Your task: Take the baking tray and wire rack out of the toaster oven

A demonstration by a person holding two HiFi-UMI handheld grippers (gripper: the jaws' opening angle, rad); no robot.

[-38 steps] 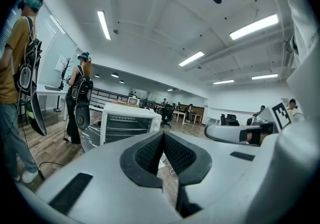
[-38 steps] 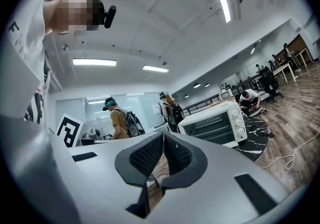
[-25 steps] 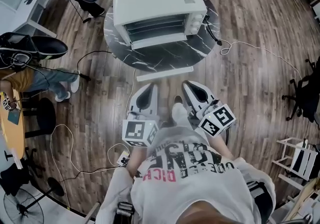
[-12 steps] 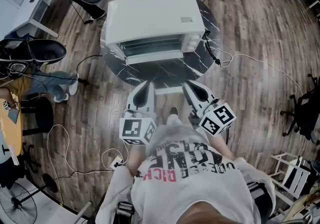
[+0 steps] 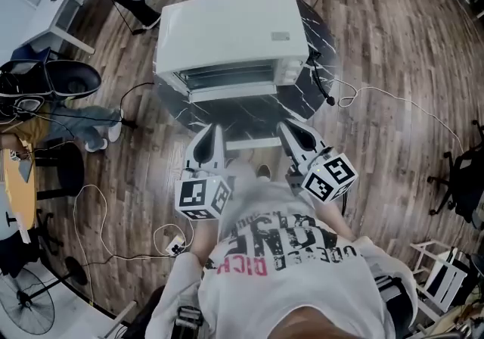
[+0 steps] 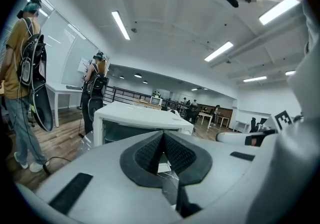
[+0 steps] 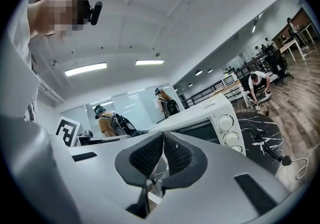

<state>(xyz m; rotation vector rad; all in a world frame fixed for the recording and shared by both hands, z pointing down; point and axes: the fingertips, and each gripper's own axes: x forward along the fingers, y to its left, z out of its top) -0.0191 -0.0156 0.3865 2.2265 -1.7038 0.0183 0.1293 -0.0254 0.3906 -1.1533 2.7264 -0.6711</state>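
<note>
Toaster oven (image 5: 231, 27) crosswise, front (image 5: 227, 76) toward person (image 5: 287, 277)

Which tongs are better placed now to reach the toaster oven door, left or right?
Left, by a little. The left tongs stand before the middle of the door of the toaster oven; the right tongs stand before its knob panel. Both are shut and about equally near.
</note>
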